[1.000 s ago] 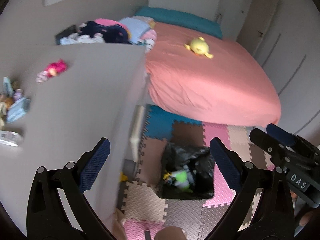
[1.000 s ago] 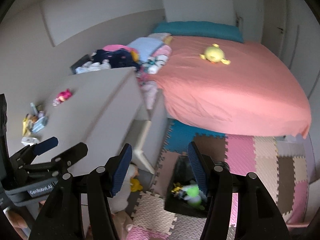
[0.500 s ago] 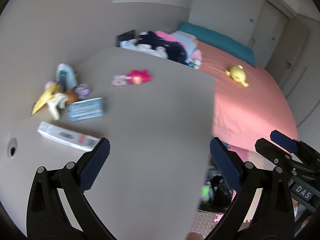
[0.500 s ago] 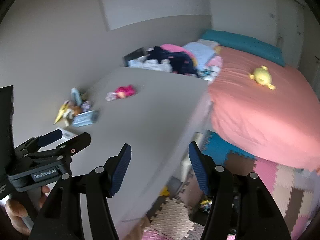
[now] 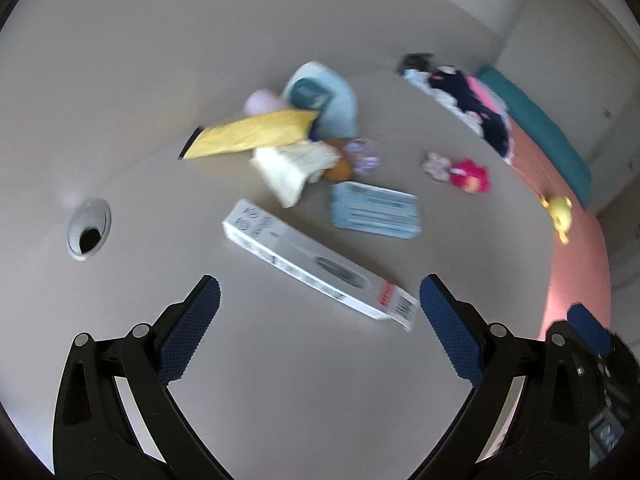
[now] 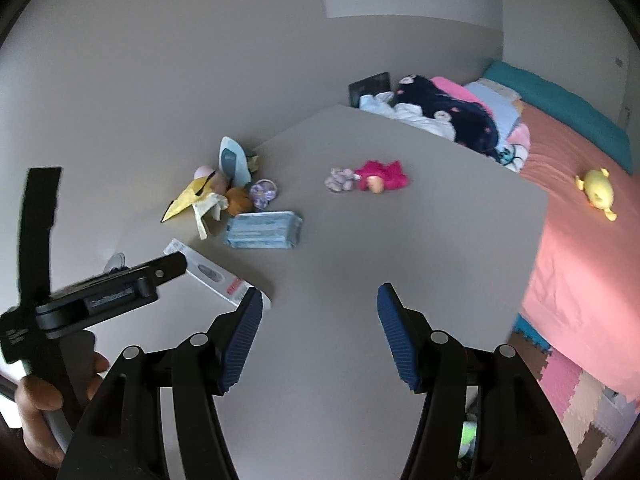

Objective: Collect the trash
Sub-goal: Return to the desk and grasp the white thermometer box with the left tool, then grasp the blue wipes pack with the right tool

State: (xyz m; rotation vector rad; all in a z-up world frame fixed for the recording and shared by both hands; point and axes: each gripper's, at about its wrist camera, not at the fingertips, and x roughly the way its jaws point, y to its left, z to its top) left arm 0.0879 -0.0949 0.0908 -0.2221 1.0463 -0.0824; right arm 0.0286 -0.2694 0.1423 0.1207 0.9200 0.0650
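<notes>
Up close, the long white carton (image 5: 320, 261) is a flat, slim cardboard box with a barcode at its near end, lying on the smooth beige tabletop (image 5: 304, 380). Beyond it at 12 o'clock sit a crinkled yellow wrapper (image 5: 252, 134), cream paper (image 5: 292, 168) and a soft blue tissue pack (image 5: 374, 210) (all blurred). The left gripper (image 5: 320, 332) hangs wide open and empty, the carton's near end just ahead between its ribbed blue pads. The right gripper (image 6: 320, 340) is spread too, holding nothing, the carton at its 10 o'clock. Bare tabletop runs toward 3 o'clock to the table's edge, beside the pink bed (image 6: 576, 240).
</notes>
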